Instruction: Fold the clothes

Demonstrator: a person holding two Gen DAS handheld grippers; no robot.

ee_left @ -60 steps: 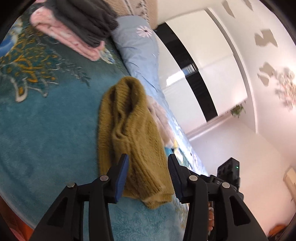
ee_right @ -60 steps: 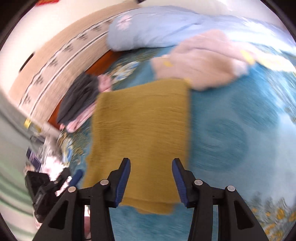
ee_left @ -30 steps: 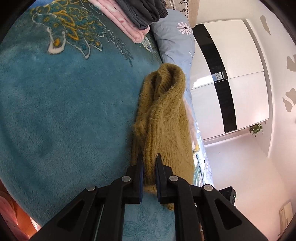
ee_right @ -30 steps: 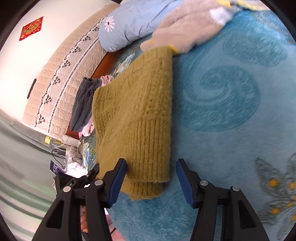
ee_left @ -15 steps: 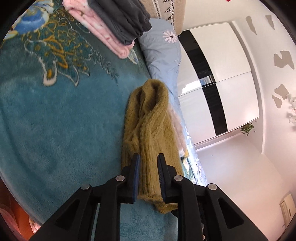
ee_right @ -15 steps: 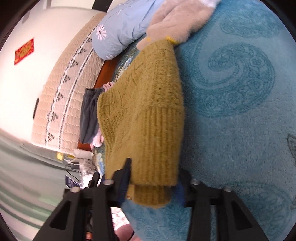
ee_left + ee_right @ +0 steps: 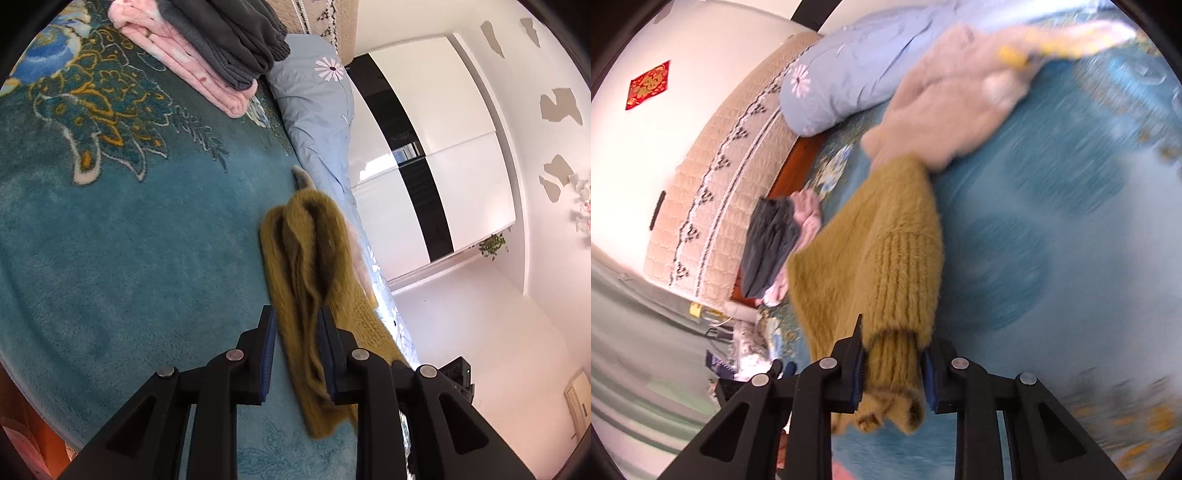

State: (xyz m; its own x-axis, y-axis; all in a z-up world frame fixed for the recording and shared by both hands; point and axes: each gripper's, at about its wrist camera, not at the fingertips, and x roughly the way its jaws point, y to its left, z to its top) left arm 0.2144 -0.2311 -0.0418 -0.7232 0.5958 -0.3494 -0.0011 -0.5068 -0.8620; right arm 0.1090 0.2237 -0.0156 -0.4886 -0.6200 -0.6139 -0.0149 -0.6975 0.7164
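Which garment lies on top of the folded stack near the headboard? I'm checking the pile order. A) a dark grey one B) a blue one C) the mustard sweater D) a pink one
A: the dark grey garment rests on the pink garment.

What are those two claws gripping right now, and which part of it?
Both grip the mustard knit sweater. The left claw pinches a bunched folded edge; the right claw clamps the ribbed hem end.

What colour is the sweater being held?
Mustard yellow sweater, clearest in the right wrist view.
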